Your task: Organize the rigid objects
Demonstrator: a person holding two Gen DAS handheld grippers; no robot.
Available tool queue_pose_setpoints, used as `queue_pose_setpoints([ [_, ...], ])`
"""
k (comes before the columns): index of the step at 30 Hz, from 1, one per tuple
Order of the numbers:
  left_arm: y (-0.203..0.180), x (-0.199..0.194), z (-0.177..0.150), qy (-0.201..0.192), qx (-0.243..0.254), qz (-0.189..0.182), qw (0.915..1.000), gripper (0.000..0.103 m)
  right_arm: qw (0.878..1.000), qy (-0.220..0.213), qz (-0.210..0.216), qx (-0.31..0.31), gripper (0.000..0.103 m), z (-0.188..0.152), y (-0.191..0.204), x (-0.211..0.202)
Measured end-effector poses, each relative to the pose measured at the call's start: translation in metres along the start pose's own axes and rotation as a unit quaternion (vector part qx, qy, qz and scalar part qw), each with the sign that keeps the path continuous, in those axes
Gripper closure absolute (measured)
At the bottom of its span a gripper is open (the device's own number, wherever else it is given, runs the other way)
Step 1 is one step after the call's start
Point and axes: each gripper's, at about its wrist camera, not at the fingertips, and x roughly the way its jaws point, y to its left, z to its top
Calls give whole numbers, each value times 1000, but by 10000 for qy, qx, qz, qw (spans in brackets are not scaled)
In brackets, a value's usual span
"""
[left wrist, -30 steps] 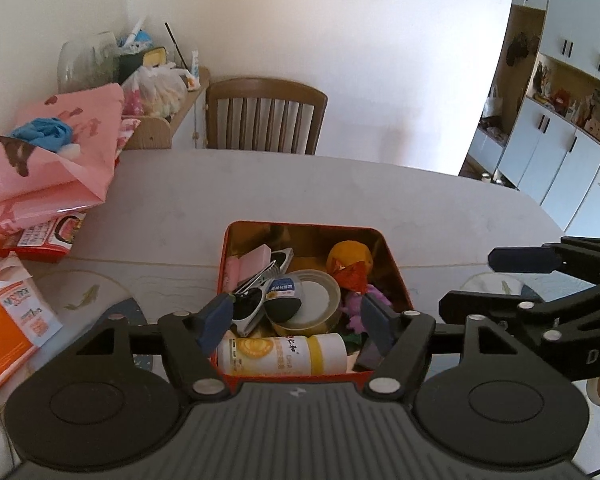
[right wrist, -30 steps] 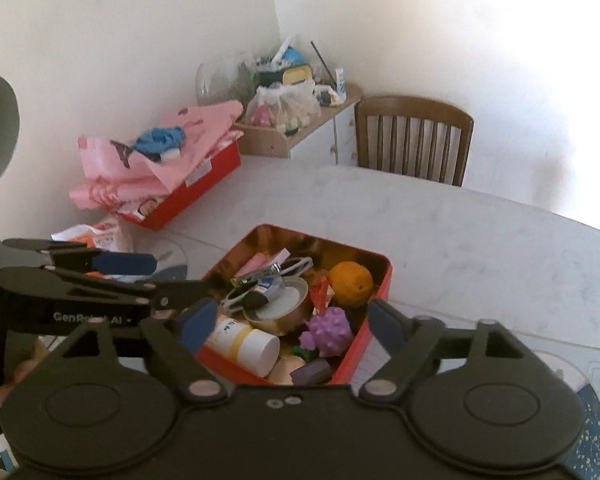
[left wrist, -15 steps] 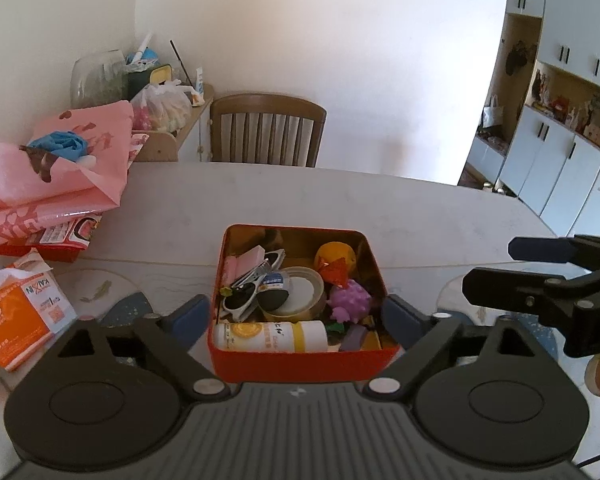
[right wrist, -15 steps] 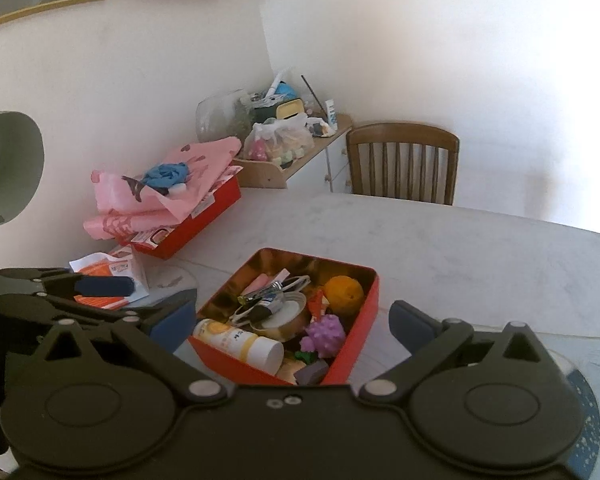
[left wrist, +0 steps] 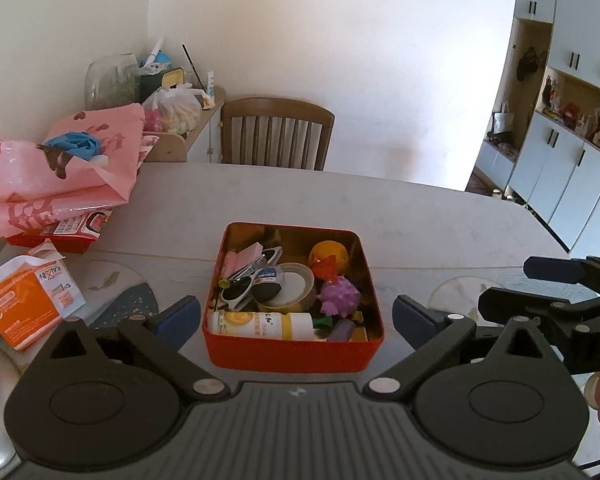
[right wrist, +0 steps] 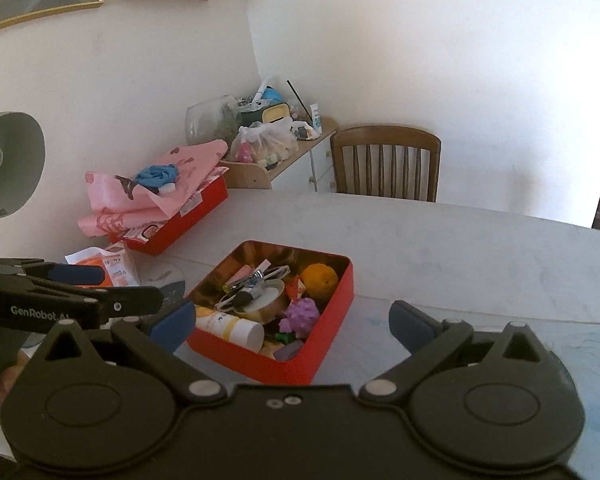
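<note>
My left tool (left wrist: 296,312) and right tool (right wrist: 290,320) have just been opening, both empty; the red tin (left wrist: 292,354) at 12 o'clock looks fully packed, nothing loose left.

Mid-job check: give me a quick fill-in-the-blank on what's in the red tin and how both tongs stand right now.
1. The white and yellow bottle lies on its ____ along the near wall of the red tin.
2. The purple spiky ball sits just in front of the ____ ball.
3. The left tongs and right tongs both have their jaws ____, with nothing gripped.
4. Behind the table stands a wooden ____.

Missing words: side; orange; open; chair
</note>
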Motion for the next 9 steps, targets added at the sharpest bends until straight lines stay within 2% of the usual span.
queue_pose_setpoints([
  [4,-7,-1,0,-8,-20,129,9999,0,10000,-10,-22,15,0,-3,-8,-5],
  [9,-18,-1,0,-5,-80,109,9999,0,9998,-19,-147,104,0,-7,-26,-11],
])
